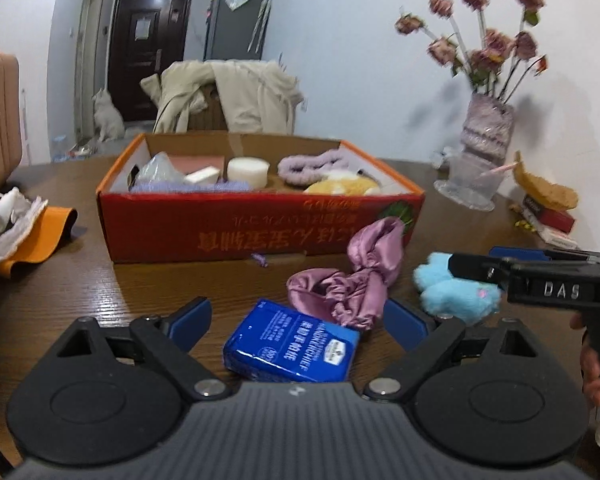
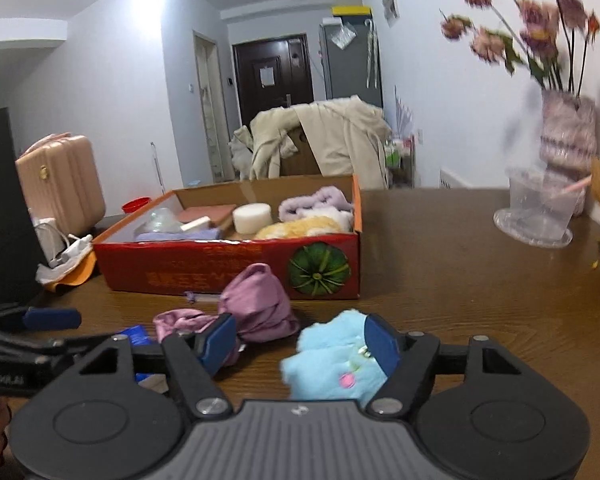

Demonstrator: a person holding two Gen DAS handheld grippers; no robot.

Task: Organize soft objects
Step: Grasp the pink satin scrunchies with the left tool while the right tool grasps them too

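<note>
the left gripper (image 1: 298, 320) stands apart around a blue tissue pack (image 1: 292, 346), low centre. the right gripper (image 2: 300, 344) stands apart, the blue plush toy (image 2: 332, 356) between its fingers, low centre.

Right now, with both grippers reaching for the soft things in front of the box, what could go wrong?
The right gripper touches the fluffy light-blue plush toy with only one pad; the toy sits off-centre, so it may slip out. The left gripper frames a blue tissue pack, but the crumpled mauve satin cloth lies against one finger and could get snagged.
</note>
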